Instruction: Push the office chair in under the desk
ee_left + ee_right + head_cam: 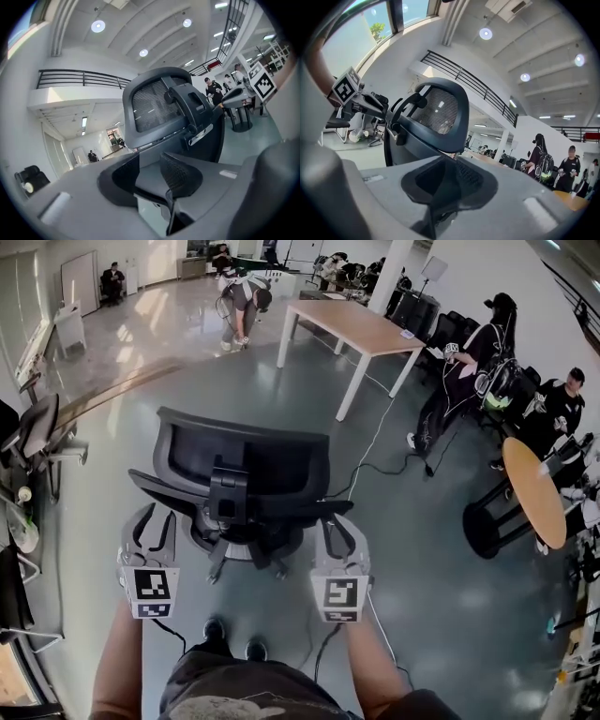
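Standing behind the chair at the frame's centre, I hold my left claw and right claw slightly spread, empty, just beside its back. The desk, upper middle, is well apart; the whole push remains, I think.

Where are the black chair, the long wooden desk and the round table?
black chair (pixel 246 457), head view, on its backrest.
long wooden desk (pixel 361 327), head view, on its bare top.
round table (pixel 532 491), head view, on its wooden top.
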